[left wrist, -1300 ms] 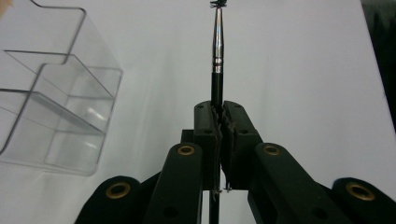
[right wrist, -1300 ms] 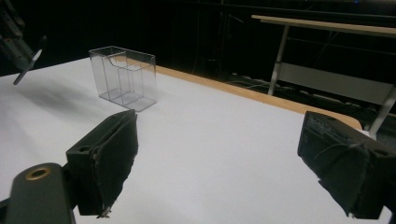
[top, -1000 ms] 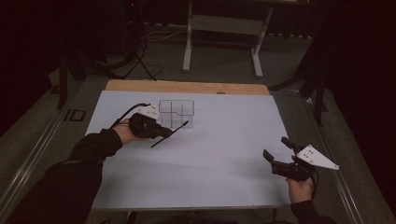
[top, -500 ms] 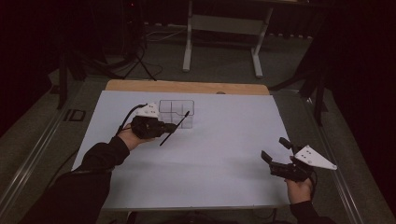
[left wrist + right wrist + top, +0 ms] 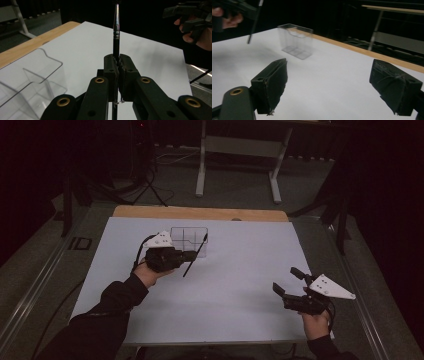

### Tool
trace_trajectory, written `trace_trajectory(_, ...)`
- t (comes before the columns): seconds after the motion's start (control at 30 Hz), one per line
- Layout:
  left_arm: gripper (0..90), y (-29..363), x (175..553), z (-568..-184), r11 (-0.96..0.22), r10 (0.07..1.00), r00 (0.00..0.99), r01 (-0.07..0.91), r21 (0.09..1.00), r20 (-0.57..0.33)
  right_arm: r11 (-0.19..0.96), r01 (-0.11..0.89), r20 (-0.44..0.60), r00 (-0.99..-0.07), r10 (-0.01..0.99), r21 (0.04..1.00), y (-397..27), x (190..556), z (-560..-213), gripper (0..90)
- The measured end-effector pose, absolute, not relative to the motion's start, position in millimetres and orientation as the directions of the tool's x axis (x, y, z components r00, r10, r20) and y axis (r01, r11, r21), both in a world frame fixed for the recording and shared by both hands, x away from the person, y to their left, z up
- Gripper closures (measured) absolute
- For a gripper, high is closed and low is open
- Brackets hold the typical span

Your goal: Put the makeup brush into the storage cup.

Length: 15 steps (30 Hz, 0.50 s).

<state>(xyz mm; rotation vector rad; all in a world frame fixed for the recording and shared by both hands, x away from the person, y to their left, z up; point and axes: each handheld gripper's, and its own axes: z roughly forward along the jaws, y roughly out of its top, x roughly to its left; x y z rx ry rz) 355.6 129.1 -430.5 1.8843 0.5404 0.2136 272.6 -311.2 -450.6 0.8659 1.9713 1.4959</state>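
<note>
A slim black pen [image 5: 194, 255] with a silvery upper section is clamped near its lower half between the pads of the left hand-held gripper [image 5: 187, 256], tilted, and held above the white table [image 5: 240, 270]. Just behind it stands a clear plastic organizer box [image 5: 188, 238] with inner dividers, upright near the table's far edge.

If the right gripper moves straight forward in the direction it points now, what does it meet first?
Probably the clear plastic holder. The right gripper has open jaws with only bare white table between them, and the holder stands slightly left of that line, so it may pass beside it.
</note>
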Motion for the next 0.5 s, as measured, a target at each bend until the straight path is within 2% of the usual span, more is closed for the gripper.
trace_trajectory(0.17,85.6,118.1,349.4,-425.0,-0.259,0.454,0.885,0.245,0.934,-0.106,0.204,0.224,0.012,-0.7,0.714,0.953,-298.3,275.3,-448.0,13.6)
trace_trajectory(0.27,85.6,114.0,348.7,-420.1,-0.233,0.454,0.884,0.236,0.943,-0.109,0.187,0.277,0.069,-0.709,0.702,0.942,-285.9,280.1,-444.5,12.9)
trace_trajectory(0.37,85.7,108.9,347.6,-415.9,-0.214,0.457,0.883,0.227,0.95,-0.108,0.184,0.296,0.083,-0.703,0.706,0.937,-279.0,282.7,-442.4,12.1)
trace_trajectory(0.5,85.6,101.1,345.8,-413.0,-0.206,0.447,0.888,0.219,0.954,-0.108,0.183,0.3,0.108,-0.742,0.662,0.936,-265.0,285.3,-438.3,12.0)
